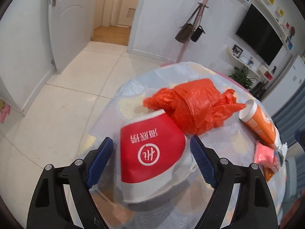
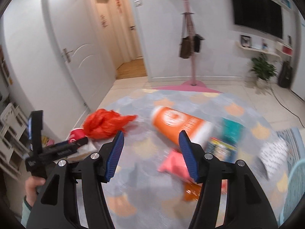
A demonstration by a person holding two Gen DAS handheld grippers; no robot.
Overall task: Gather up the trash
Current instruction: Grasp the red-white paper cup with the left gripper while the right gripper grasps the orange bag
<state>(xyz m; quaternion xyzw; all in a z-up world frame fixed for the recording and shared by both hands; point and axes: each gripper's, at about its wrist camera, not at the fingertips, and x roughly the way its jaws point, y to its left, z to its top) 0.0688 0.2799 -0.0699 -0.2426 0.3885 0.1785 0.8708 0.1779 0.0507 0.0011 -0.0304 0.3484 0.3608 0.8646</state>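
A red paper cup [image 1: 152, 152] with a white rim lies on its side on the patterned tablecloth [image 1: 133, 87]. My left gripper [image 1: 150, 138] is open around it, and a gap shows at each blue pad. Behind the cup sits a knotted orange plastic bag [image 1: 196, 106]. A toppled orange cup [image 1: 259, 122] and a pink packet [image 1: 265, 154] lie to the right. In the blurred right wrist view my right gripper [image 2: 151, 133] is open over bare cloth, short of the orange cup [image 2: 181, 124] and the pink packet [image 2: 171, 164].
A hand [image 2: 34, 185] holds the left gripper's handle [image 2: 57, 148] at the table's left edge. Teal [image 2: 232, 129] and blue-yellow [image 2: 221, 148] packets and an orange wrapper [image 2: 190, 190] lie at the right. A pink coat stand [image 2: 192, 57] with bags stands beyond the table.
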